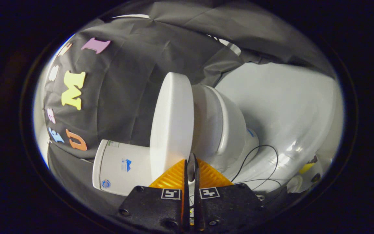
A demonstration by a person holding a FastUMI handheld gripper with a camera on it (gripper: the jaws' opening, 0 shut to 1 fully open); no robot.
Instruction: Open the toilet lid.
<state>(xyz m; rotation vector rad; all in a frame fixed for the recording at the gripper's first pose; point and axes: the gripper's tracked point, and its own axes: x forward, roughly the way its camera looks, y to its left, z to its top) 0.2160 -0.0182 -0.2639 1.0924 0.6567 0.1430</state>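
With the view rolled sideways, the fingers (192,169) sit nearly closed, seemingly pinching the front rim of the lid (172,123), which looks barely lifted off the bowl (226,130). Judged step: lifting. Next: swing the rim toward the tank (122,167).

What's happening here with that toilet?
A person is working a handheld gripper on a white toilet. The view is rolled sideways. The toilet lid is lifted away from the bowl, standing open beside the tank. The fingers are nearly closed together, right at the lid's edge; whether they pinch it is unclear.
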